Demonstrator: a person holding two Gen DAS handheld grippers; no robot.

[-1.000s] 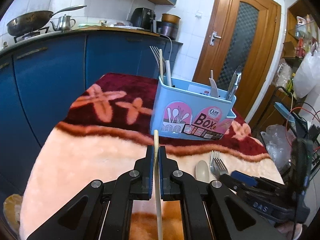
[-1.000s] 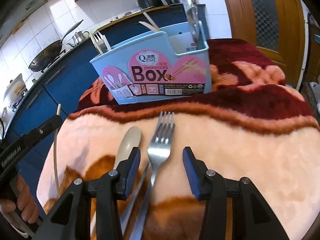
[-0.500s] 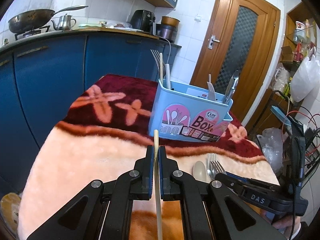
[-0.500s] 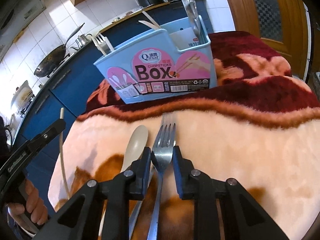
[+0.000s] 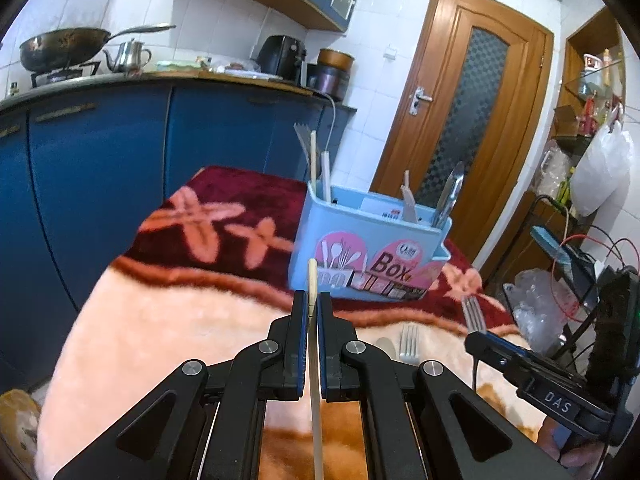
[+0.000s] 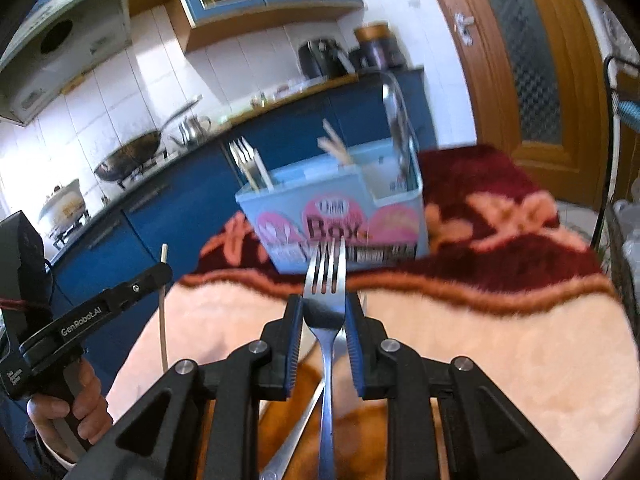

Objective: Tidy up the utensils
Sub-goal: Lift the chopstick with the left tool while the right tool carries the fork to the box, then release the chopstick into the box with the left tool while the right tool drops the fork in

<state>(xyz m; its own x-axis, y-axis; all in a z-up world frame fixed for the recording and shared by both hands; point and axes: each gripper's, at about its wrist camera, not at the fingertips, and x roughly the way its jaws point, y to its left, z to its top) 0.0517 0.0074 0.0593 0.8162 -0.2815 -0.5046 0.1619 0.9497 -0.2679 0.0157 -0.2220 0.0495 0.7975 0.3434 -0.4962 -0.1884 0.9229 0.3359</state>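
Left gripper (image 5: 313, 312) clamped on a pale chopstick (image 5: 312, 280), tip poking up past the pads. Blue utensil box (image 5: 370, 252) ahead on the blanket (image 5: 168, 320), cutlery upright inside. Spoon (image 5: 386, 346) and second fork (image 5: 409, 342) flat on the blanket. Right gripper (image 6: 324, 316) closed on a fork (image 6: 325, 280), lifted, tines toward the box.
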